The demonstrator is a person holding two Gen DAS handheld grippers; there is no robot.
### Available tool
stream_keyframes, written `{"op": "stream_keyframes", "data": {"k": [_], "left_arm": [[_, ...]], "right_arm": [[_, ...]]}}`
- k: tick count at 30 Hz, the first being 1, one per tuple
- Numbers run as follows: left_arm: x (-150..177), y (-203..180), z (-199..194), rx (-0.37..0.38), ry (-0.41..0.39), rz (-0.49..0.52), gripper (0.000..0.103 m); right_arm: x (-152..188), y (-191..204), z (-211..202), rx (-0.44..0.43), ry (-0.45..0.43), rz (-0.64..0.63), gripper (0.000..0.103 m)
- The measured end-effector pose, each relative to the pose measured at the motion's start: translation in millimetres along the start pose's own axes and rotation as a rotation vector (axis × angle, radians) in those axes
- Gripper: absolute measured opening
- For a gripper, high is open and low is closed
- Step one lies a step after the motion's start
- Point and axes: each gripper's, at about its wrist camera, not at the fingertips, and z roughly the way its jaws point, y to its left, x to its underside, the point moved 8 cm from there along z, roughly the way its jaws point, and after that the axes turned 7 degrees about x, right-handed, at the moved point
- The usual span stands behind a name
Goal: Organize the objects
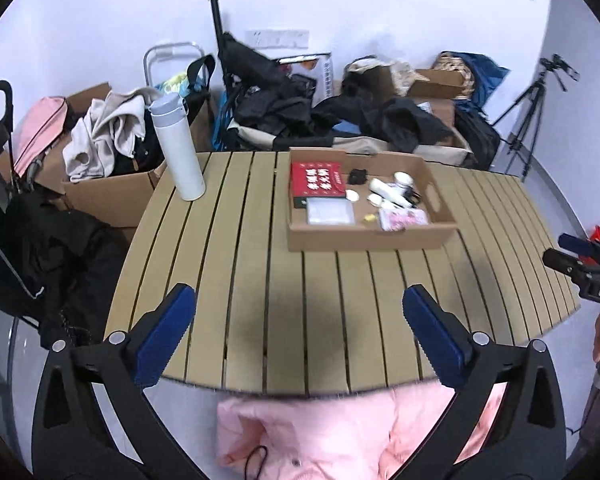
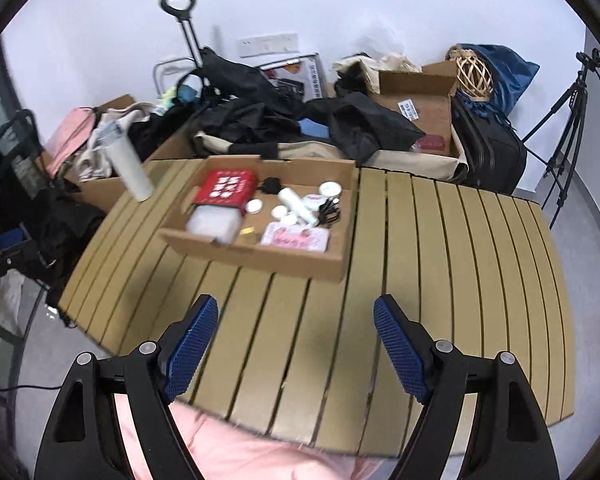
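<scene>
Centrally on the slatted table [image 1: 236,280], toward its far edge, sits one shallow cardboard tray [image 1: 370,236], the thing being filled. Inside it, one red box [image 1: 318,180] with white lettering lies at the far left corner, and one clear plastic packet [image 1: 330,212] lies just in front of it, touching the red box's near edge. One pink patterned pouch [image 1: 404,219] rests against the tray's near wall to the right. Between them are several small white round containers and tubes, one small yellow item and a black tangle; these are too small and blurred to count or name surely. One white flask [image 1: 176,146] stands upright near the table's far left corner, well apart from the tray.

Both grippers hang over the table's near edge, each with its jaws spread wide and nothing between them. The left gripper [image 1: 300,320] shows blue pads; the right gripper [image 2: 296,330] does too, and its tips also enter the left view at the right edge, partly cut off.

Below the near edge, pink padded clothing [image 1: 340,432] on the person is partly hidden by the gripper arms.

Beyond the far edge lies a heap of dark clothes and bags [image 1: 300,112], several cardboard boxes, one wicker ball [image 2: 474,74] and one tripod [image 1: 528,116]; much there overlaps and cannot be sorted out.
</scene>
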Motion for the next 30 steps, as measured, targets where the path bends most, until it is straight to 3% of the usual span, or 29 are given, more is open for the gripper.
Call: {"op": "stream_keyframes", "data": {"k": [7,14,17,20,30], "left_arm": [[86,-27,-59,-0.021,-0.052,0.082,0.103],[181,-41,-110,-0.004,-0.143,-0.001,0.103],[201,-50,-119,0.023,-0.161,-0.022,0.103],[196,-52,-125,0.003,-0.174,0.02,0.103],[204,-55,-127,-0.006,-0.178,0.018,0.103]], "right_arm": [[84,17,-67,0.0,-0.055,0.024,0.084],[188,52,-124,0.013,-0.112,0.057,0.084],[222,72,-140,-0.009,-0.168,0.084,0.084],[230,90,-142,0.037,-0.181,0.009,0.084],[228,85,-143,0.007,-0.201,0.048,0.084]]}}
